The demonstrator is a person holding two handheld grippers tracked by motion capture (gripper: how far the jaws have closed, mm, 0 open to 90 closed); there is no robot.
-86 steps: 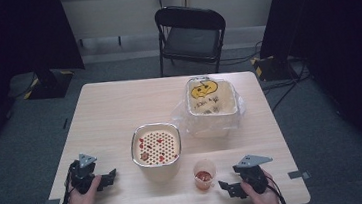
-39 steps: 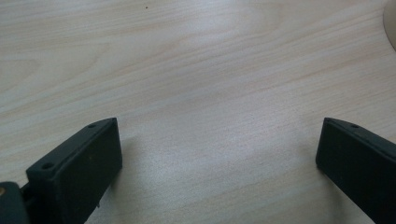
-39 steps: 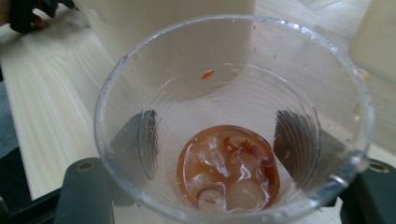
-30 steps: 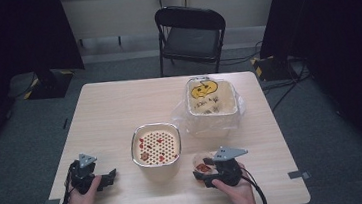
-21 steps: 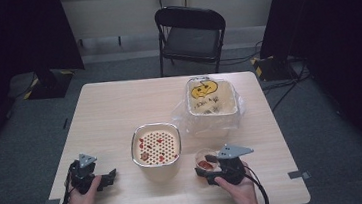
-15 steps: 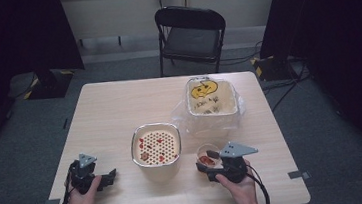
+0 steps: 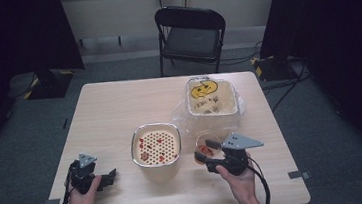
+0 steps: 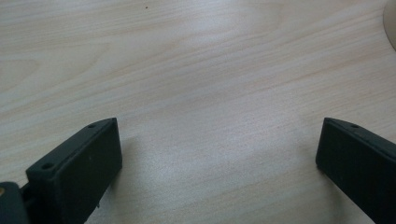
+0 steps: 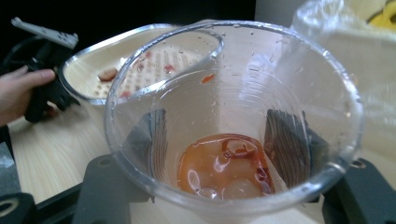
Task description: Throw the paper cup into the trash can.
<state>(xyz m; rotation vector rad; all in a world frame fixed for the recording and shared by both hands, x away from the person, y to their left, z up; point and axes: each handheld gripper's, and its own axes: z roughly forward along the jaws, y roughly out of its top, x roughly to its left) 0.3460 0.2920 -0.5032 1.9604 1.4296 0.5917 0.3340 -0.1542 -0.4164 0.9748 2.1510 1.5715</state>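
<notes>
1. Right gripper [image 7: 205, 156]: 2.9 s ago it sat near the table's [image 7: 119, 108] front right corner, clear of the cup [image 7: 208, 145]. Now it is at the cup, jaws clamped on the walls from both sides.
2. Jaws have just been closing, cup between them. In the right gripper view [image 9: 233, 186] both pads press the clear wall, visible through the plastic.
3. Cup is off the table now, lifted a bit versus a second ago and shifted toward the strainer bowl [image 7: 156, 147]. It hangs just right of the bowl, in front of the bagged container [image 7: 212, 98].
4. Cup [image 9: 233, 121] contents: reddish liquid with pale lumps at the bottom, droplets on the inner wall. What the lumps are, can't tell.
5. Left gripper [image 7: 107, 178]: same spot as before, front left of the table. Jaws wide apart, nothing between them; left gripper view [image 8: 215, 158] has bare wood under them.
6. Strainer bowl, container: no shift from earlier frames.
7. Hard to read: cup base hidden by the gripper body in the high view. Bowl [image 9: 140, 60] is half covered by the cup rim in the right gripper view. Red bits on the perforated insert are too small to identify.
8. Container's yellow print is blurred by the plastic bag. Left gripper view clips the bowl to a sliver at top right.
</notes>
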